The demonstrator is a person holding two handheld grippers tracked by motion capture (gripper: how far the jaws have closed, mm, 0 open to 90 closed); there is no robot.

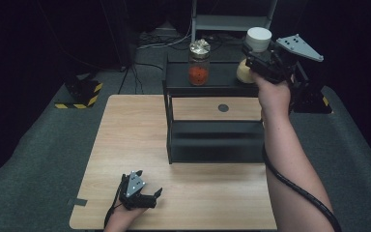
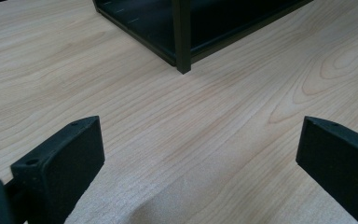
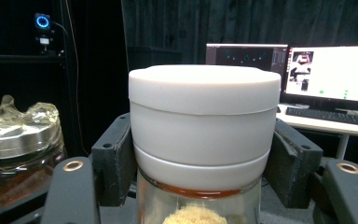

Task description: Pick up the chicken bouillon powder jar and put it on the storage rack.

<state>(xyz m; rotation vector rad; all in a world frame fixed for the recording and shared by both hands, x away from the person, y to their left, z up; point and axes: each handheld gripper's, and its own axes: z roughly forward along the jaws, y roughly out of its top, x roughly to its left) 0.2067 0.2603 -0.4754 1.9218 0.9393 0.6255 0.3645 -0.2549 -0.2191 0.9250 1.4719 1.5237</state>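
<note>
The white-lidded jar (image 1: 255, 50), half hidden by the clamping right gripper (image 1: 258, 60), was one of two jars on the shelf's (image 1: 212, 82) top; the left gripper (image 1: 155, 195) was held wide, empty.

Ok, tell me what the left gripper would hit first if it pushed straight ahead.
Probably the black shelf's corner post: the left gripper, open and holding nothing, points across bare table at it, though depth is hard to judge.

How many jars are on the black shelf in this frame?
2. One jar with red contents and a metallic lid stands on the shelf's top toward the left; the white-lidded jar is at its right end, clamped in the right gripper.
</note>
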